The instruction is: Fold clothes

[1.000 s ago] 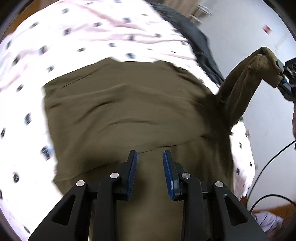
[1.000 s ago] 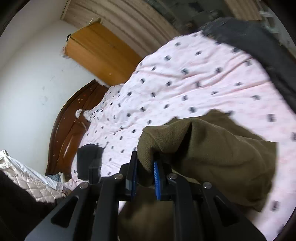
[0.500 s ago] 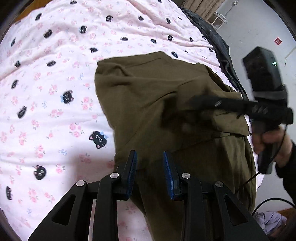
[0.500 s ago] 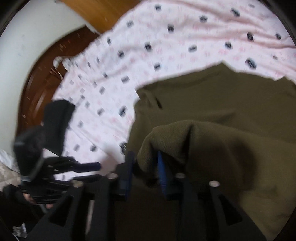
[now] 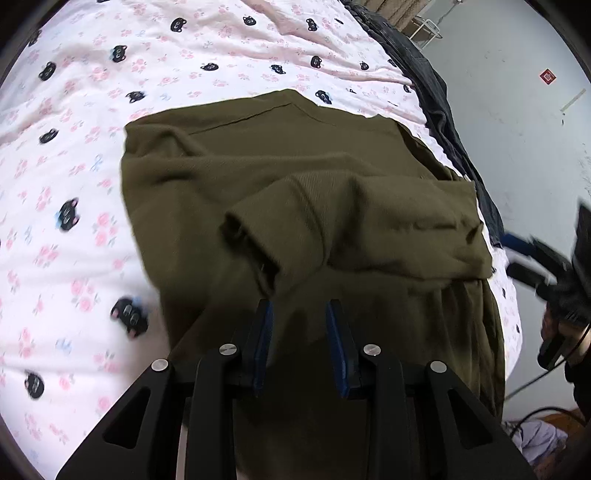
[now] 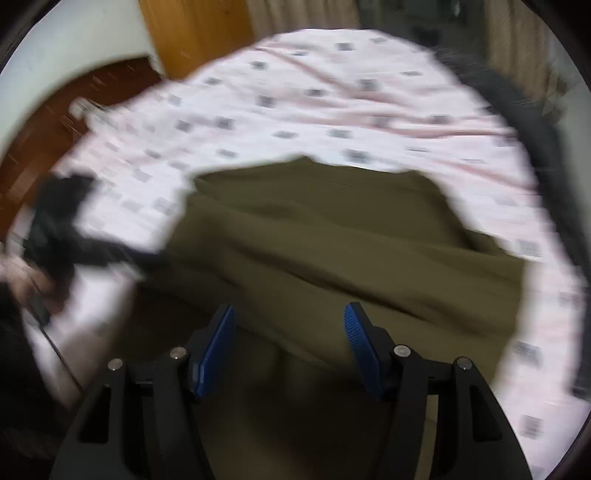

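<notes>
An olive-green sweater point(image 5: 295, 177) lies spread on the bed's pink cat-print sheet point(image 5: 74, 147). One sleeve is folded across its body, with the ribbed cuff point(image 5: 255, 240) just ahead of my left gripper point(image 5: 297, 310). That gripper hovers low over the hem, its jaws a narrow gap apart with nothing pinched. My right gripper point(image 6: 289, 310) hangs over the sweater point(image 6: 332, 240) in a blurred view; its jaws are opening wide and nothing is between them. In the left wrist view the right gripper point(image 5: 532, 258) shows blurred at the bed's right edge.
A dark garment point(image 5: 436, 96) lies along the bed's far right edge, with grey floor point(image 5: 517, 129) beyond. Cables point(image 5: 535, 413) trail on the floor at lower right. A dark wooden headboard point(image 6: 55, 110) and a wooden cabinet point(image 6: 192, 29) stand behind the bed.
The right gripper carried the sleeve across the sweater, let go of the cuff and drew back to the bed's edge. The left gripper sank closer to the sweater, its gap unchanged.
</notes>
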Available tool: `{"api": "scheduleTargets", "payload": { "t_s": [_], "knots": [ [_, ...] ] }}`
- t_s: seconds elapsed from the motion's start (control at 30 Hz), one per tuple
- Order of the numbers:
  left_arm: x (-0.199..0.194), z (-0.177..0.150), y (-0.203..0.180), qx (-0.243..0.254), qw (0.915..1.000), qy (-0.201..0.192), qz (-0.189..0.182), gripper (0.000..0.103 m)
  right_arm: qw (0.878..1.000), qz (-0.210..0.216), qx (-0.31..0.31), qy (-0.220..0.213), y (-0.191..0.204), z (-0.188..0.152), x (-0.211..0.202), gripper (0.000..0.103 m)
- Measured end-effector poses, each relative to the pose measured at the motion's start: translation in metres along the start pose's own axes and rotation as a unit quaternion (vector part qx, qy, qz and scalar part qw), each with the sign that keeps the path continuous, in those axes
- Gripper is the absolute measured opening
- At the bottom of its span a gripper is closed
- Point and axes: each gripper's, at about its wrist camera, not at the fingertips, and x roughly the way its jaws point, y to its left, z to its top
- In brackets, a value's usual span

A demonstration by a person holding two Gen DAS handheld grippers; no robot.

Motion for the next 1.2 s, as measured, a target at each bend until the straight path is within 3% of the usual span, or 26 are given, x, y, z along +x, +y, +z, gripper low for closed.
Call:
{"api": "scheduleTargets", "payload": {
  "t_s": [0.13, 0.27, 0.57, 0.9, 0.97, 1.0, 1.1, 1.2],
  "knots": [
    [0.023, 0.011, -0.003, 0.004, 0.9997, -0.002, 0.026, 0.027, 0.994, -0.095, -0.025, 0.042, -0.05, -0.065, 0.006, 0.063],
    [0.038, 0.013, -0.002, -0.001, 0.9985, 0.005, 0.054, 0.027, 0.989, -0.139, -0.025, 0.039, -0.075, -0.088, 0.017, 0.063],
    [0.031, 0.0, -0.004, -0.015, 0.9948, -0.001, 0.101, 0.028, 0.992, -0.122, -0.017, 0.013, -0.089, -0.087, 0.03, 0.063],
    [0.047, 0.007, 0.002, -0.056, 0.9917, -0.03, 0.112, 0.032, 0.988, -0.122, -0.092, 0.029, -0.077, -0.089, 0.049, 0.063],
    [0.049, 0.01, 0.001, -0.058, 0.9919, -0.032, 0.108, 0.032, 0.987, -0.122, -0.096, 0.033, -0.078, -0.088, 0.054, 0.055],
    [0.048, 0.012, 0.0, -0.058, 0.9923, -0.035, 0.104, 0.031, 0.988, -0.117, -0.094, 0.036, -0.078, -0.087, 0.055, 0.037],
    [0.04, 0.018, -0.003, -0.054, 0.9949, -0.042, 0.074, 0.014, 0.991, -0.098, -0.076, 0.042, -0.082, -0.086, 0.054, 0.02],
    [0.026, 0.023, -0.008, -0.044, 0.9969, -0.038, 0.054, 0.009, 0.996, -0.075, -0.036, 0.034, -0.094, -0.086, 0.042, 0.007]
  ]
}}
